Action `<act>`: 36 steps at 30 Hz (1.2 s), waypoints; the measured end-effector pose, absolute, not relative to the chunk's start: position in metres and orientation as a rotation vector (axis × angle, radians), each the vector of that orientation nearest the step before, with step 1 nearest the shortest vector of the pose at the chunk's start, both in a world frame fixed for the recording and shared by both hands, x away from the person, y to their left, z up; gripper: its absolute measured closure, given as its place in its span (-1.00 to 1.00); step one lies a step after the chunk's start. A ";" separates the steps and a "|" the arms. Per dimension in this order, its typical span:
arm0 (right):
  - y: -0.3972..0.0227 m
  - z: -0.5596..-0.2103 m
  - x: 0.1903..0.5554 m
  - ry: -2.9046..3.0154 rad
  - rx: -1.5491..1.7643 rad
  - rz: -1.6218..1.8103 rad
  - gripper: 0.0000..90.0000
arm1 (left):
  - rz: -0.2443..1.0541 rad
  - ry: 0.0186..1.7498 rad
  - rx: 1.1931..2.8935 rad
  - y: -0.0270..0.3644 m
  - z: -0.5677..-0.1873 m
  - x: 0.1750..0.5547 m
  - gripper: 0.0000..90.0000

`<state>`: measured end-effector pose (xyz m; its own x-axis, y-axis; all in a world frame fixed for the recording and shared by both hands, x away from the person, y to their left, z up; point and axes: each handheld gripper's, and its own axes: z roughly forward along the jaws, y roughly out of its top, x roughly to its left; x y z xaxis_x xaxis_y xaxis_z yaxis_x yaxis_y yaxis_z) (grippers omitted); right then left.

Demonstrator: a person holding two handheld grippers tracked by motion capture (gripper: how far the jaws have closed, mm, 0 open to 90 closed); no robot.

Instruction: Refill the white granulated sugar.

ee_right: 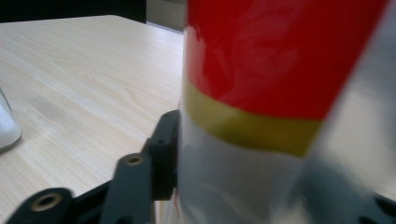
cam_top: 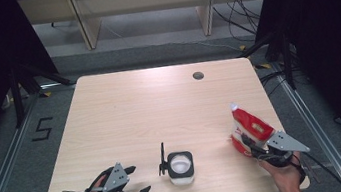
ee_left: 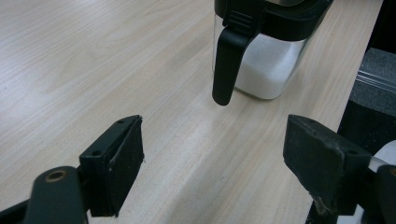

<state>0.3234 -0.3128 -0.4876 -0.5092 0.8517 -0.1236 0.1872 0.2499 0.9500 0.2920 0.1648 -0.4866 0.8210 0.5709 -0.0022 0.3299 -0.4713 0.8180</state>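
Observation:
A small clear jar (cam_top: pixel 181 167) with a black lid and white powder inside stands near the table's front edge. In the left gripper view the jar (ee_left: pixel 261 60) sits just ahead, its black lever (ee_left: pixel 226 65) hanging down its side. My left gripper (cam_top: pixel 140 179) lies to the jar's left with its jaws open and nothing between them (ee_left: pixel 215 158). At the front right, a red and white pouch (cam_top: pixel 248 128) stands upright in my right gripper (cam_top: pixel 249 146). Close up, the pouch (ee_right: pixel 261 70) sits between the jaws. One pad (ee_right: pixel 168 140) lies against its side, and the other jaw is hidden behind it.
The light wooden table (cam_top: pixel 160 107) has a round cable hole (cam_top: pixel 198 75) at the back right. Dark stands and cables flank the table on both sides. A tape mark shaped like a 5 (cam_top: pixel 42 129) is on the floor at the left.

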 end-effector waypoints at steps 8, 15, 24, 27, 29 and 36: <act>-0.316 -0.487 0.305 1.848 1.041 1.294 -0.09 | 0.343 0.671 2.091 0.164 -0.487 0.292 -0.56; -0.319 -0.481 0.285 1.835 1.108 1.250 -0.16 | 0.331 0.663 2.078 0.164 -0.486 0.294 -0.56; -0.319 -0.482 0.274 1.833 1.138 1.250 -0.23 | 0.328 0.680 2.067 0.166 -0.484 0.294 -0.56; -0.319 -0.482 0.271 1.861 1.140 1.238 -0.24 | 0.325 0.678 2.070 0.165 -0.485 0.295 -0.56; -0.318 -0.482 0.269 1.843 1.152 1.242 -0.25 | 0.331 0.676 2.066 0.164 -0.485 0.295 -0.56; -0.317 -0.481 0.264 1.891 1.155 1.229 -0.30 | 0.329 0.671 2.066 0.163 -0.485 0.296 -0.56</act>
<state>0.2642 -0.3166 -0.4807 -0.4424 0.8965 -0.0235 0.3429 0.1933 0.9193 0.2960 0.1633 -0.4847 0.8166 0.5767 -0.0244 0.3342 -0.4378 0.8347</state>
